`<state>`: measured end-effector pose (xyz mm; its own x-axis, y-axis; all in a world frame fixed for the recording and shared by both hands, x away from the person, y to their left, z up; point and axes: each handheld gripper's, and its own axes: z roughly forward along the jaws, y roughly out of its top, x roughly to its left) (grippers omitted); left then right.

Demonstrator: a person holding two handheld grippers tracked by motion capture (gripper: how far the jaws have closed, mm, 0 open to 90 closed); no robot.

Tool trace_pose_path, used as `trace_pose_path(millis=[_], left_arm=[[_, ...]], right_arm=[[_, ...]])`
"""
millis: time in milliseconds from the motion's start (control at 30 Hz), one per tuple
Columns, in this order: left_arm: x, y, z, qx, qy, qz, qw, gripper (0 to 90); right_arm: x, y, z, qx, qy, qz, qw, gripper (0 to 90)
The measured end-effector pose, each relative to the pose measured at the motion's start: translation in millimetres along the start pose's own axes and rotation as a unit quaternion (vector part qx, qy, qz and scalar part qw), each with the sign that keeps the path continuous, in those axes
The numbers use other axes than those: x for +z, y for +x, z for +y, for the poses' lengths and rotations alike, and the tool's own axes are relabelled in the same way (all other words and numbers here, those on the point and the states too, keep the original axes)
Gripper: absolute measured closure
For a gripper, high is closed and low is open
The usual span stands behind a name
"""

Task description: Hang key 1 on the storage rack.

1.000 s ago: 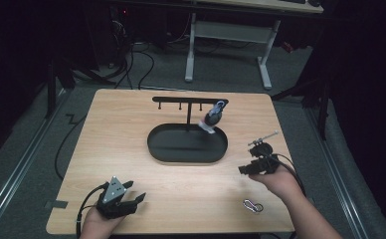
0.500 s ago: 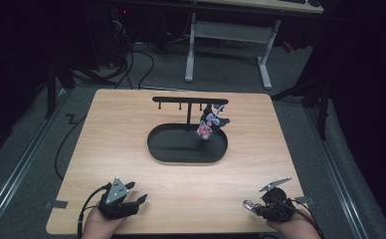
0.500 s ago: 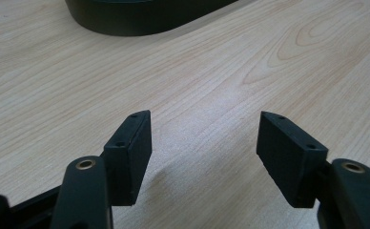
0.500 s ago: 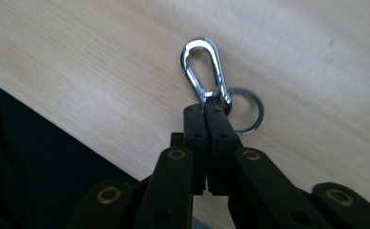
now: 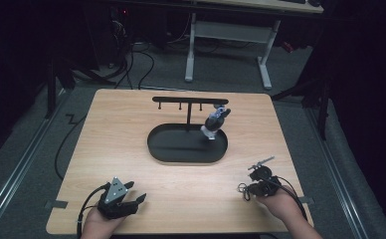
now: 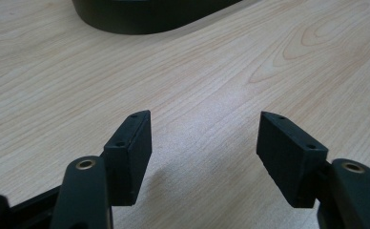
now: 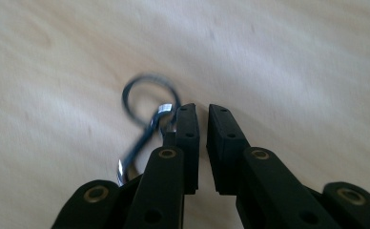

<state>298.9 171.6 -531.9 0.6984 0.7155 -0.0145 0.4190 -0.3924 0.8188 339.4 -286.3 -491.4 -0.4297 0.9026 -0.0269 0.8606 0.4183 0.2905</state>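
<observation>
The right gripper (image 5: 250, 188) is at the near right corner of the bench (image 5: 131, 134), on the person's side of the black oval tray (image 5: 161, 149). In the right gripper view its jaws stand narrow, with a thin gap between the pads and nothing between them. The jaws have just been opening slightly after closing fully. A small metal hook (image 7: 145, 119), bent into an S shape with a closed loop at its far end, lies on the bench beside the outer face of the jaw on the left of that view; whether it touches that jaw cannot be determined, as the picture is blurred. In the high view the hook (image 5: 241, 190) lies just left of the right gripper, well apart from the tray.

The left gripper (image 5: 119, 201) is at the near left corner of the bench, also well apart from the tray. Its jaws stand wide open over bare wood and hold nothing.

A black rack (image 5: 190, 100) with short pegs rises from the tray. A small grey and white item (image 5: 215, 123) hangs from the rack's right end, over the tray's right part.
</observation>
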Motion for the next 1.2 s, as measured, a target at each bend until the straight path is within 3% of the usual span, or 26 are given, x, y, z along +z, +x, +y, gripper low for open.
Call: trace_pose_path(millis=[133, 300, 367, 400, 500, 600, 633, 767, 967, 1200], left_arm=[[-2.8, 2.6, -0.6, -0.004, -0.003, 0.001, 1.0000, 37.4], [-3.5, 3.6, -0.8, -0.004, -0.003, 0.001, 1.0000, 37.4], [-3.3, 2.0, -0.1, 0.000, -0.004, 0.001, 1.0000, 37.4], [-3.5, 1.3, 0.3, 0.001, -0.003, 0.000, 1.0000, 37.4], [-3.5, -0.8, 1.4, 0.005, -0.005, -0.001, 1.0000, 37.4], [-3.2, -0.3, 1.2, 0.005, -0.003, 0.000, 1.0000, 37.4], [-2.9, 0.0, 1.0, 0.003, -0.002, -0.001, 1.0000, 37.4], [-1.5, 0.2, 0.3, 0.002, -0.001, -0.001, 1.0000, 37.4], [-1.8, -0.2, 0.4, 0.003, -0.001, 0.000, 1.0000, 37.4], [-2.6, 0.8, 0.2, 0.002, -0.001, 0.001, 1.0000, 37.4]], right_arm=[[0.0, 12.1, 13.6, -0.033, 0.006, -0.023, 0.9992, 80.9], [-14.4, 28.2, 6.9, -0.054, 0.001, -0.029, 0.9981, 74.3], [-17.1, 31.4, 2.8, -0.055, 0.006, -0.010, 0.9984, 67.6], [-16.5, 33.4, -0.3, -0.044, 0.021, 0.002, 0.9988, 63.5], [-7.9, 32.3, -7.6, -0.033, 0.038, 0.000, 0.9988, 56.4], [-4.7, 27.6, -8.7, -0.025, 0.043, 0.005, 0.9987, 57.1], [-4.4, 22.7, -8.1, -0.020, 0.039, 0.014, 0.9990, 61.4], [-4.8, 19.4, -6.2, -0.031, 0.046, 0.013, 0.9984, 67.8], [-4.2, 18.3, -1.5, -0.052, 0.061, 0.021, 0.9965, 68.7], [-4.7, 14.5, -0.9, -0.049, 0.061, 0.018, 0.9968, 68.9]])
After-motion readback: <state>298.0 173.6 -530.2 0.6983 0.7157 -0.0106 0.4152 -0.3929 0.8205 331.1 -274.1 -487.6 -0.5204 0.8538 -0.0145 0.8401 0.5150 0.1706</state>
